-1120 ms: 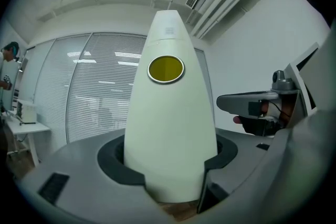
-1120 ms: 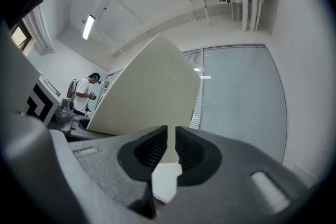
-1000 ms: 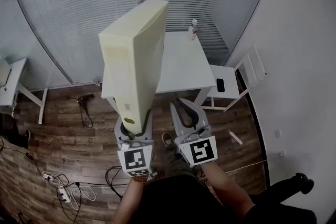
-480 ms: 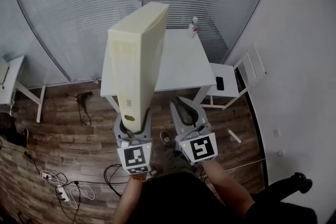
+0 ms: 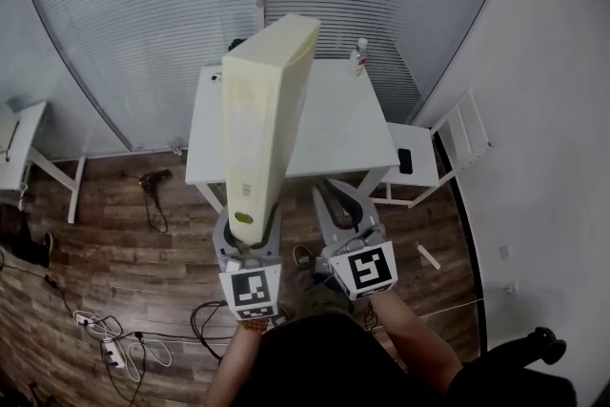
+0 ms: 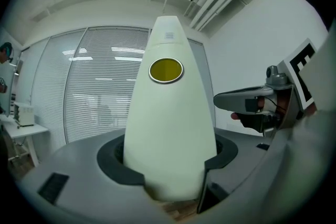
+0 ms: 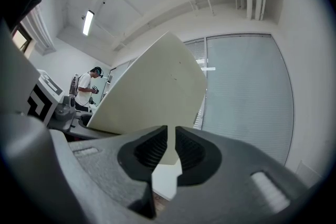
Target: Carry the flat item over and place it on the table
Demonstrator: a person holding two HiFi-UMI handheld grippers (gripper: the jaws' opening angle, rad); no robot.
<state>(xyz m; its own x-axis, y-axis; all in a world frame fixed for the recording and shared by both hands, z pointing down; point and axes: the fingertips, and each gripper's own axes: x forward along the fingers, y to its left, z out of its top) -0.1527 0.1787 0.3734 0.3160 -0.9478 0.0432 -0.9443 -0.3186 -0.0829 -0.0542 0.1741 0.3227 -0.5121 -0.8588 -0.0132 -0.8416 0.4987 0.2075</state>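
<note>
So, nearest the camera: the left gripper [image 5: 248,226] has its jaws spread wide and clamped on the near end of the flat item [image 5: 262,119], a thick cream slab with a yellow round sticker near that end. The left gripper view shows both pads pressing its sides. The slab stands on its long edge and points away from the person.

Just to the right of it, the right gripper [image 5: 335,205] is doing nothing. Its jaws are pretty much pressed together, with only a thin slit between them and nothing pinched.

Further out, the slab's far end reaches over the white table [image 5: 334,129], while the held end hangs at the table's near edge, over the wooden floor. As far as I can tell it's in the air, not resting on anything.

A small bottle [image 5: 359,57] sits at the table's far right corner, well apart from the slab, and window blinds are behind that.

My read: the carry is basically done and the slab is at the table. What's left is to lower it, probably tip it flat, and let go.
</note>
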